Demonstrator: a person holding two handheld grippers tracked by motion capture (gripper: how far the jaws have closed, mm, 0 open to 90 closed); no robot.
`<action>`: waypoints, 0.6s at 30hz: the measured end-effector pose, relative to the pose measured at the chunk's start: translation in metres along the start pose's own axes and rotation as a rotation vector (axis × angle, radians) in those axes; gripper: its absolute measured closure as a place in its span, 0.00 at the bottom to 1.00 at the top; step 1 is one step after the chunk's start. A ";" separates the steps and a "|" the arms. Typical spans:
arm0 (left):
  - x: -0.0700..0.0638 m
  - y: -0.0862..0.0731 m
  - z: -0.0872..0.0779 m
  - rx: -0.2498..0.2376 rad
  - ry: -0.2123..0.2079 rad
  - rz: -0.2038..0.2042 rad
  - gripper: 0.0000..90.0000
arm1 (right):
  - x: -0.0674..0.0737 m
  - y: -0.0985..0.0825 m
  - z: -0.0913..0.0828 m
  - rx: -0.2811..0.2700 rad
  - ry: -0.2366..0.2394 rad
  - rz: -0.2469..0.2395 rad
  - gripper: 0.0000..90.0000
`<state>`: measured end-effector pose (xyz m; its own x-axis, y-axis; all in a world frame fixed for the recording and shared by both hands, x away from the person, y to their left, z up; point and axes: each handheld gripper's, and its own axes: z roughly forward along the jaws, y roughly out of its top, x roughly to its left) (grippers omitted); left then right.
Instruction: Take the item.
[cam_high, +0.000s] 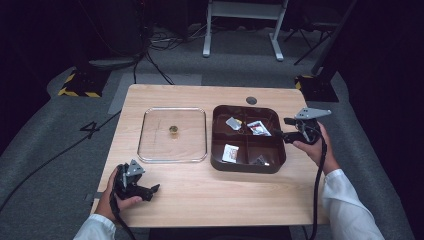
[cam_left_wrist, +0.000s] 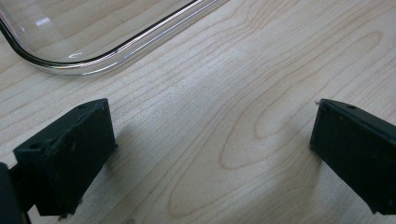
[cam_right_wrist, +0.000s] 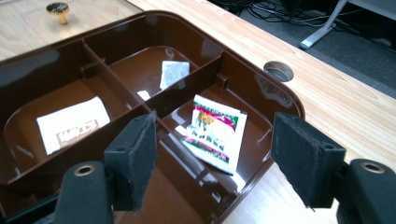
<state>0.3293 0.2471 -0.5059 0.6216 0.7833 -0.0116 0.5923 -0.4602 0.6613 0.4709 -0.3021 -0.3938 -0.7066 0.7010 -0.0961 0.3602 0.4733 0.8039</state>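
A brown divided tray (cam_high: 247, 166) sits right of centre on the table. In its compartments lie a colourful packet (cam_high: 259, 128) (cam_right_wrist: 217, 130), a grey packet (cam_high: 233, 122) (cam_right_wrist: 173, 73) and a white packet with brown print (cam_high: 230, 153) (cam_right_wrist: 72, 123). My right gripper (cam_high: 280, 134) (cam_right_wrist: 217, 142) hangs open at the tray's right rim, pointing in toward the colourful packet, with nothing between its pads. My left gripper (cam_high: 152, 190) (cam_left_wrist: 212, 135) rests open over bare wood near the front left corner. A clear lid (cam_high: 172, 159) (cam_left_wrist: 93, 60) with a gold knob (cam_high: 173, 131) (cam_right_wrist: 58, 8) lies left of the tray.
The wooden table (cam_high: 210, 195) has a round cable hole (cam_high: 251, 100) (cam_right_wrist: 279, 71) behind the tray. A small dark item (cam_high: 260, 160) lies in the tray's front right compartment. Beyond the table are grey floor, cables and a white stand (cam_high: 242, 27).
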 end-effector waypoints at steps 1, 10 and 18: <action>0.000 0.000 0.000 0.000 -0.001 -0.001 0.00 | -0.001 0.002 0.002 -0.002 -0.001 0.006 0.36; 0.000 0.000 0.000 0.000 0.000 0.000 0.00 | -0.004 0.015 0.024 0.046 0.008 0.003 0.40; 0.000 0.000 0.000 0.000 -0.001 -0.001 0.00 | 0.001 0.028 0.060 0.136 0.033 -0.011 0.44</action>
<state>0.3293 0.2471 -0.5059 0.6215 0.7833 -0.0126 0.5926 -0.4596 0.6615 0.5168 -0.2565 -0.4064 -0.7296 0.6787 -0.0837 0.4298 0.5503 0.7159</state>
